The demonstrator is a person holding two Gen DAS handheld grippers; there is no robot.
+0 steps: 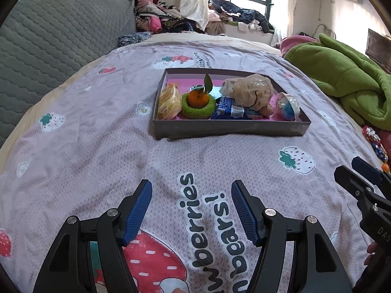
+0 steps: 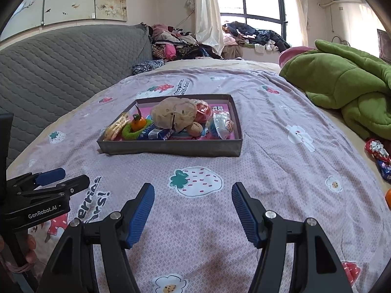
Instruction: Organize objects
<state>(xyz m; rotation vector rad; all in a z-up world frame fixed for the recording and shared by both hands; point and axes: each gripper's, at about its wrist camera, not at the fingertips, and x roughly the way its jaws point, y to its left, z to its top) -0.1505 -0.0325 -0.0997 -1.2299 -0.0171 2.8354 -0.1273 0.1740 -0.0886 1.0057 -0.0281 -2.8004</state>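
A shallow grey box (image 1: 227, 127) (image 2: 171, 147) with a pink floor lies on the strawberry-print bedsheet. In it are a packet of biscuits (image 1: 168, 102), an orange on a green ring (image 1: 198, 100) (image 2: 138, 123), a blue packet (image 1: 229, 108), a beige mesh-wrapped bundle (image 1: 251, 89) (image 2: 176, 113) and a blue-white ball (image 1: 288, 106) (image 2: 220, 124). My left gripper (image 1: 191, 210) is open and empty, low over the sheet in front of the box. My right gripper (image 2: 193, 211) is open and empty beside it. Each gripper shows in the other's view, the right one (image 1: 361, 178) and the left one (image 2: 61, 178).
A green blanket (image 1: 342, 73) (image 2: 342, 80) is heaped at the right. Wrapped sweets (image 1: 375, 144) (image 2: 377, 153) and an orange (image 2: 388, 197) lie at the right bed edge. A grey quilted headboard (image 1: 48, 36) is at the left. Clothes piles (image 2: 195, 41) lie by the window.
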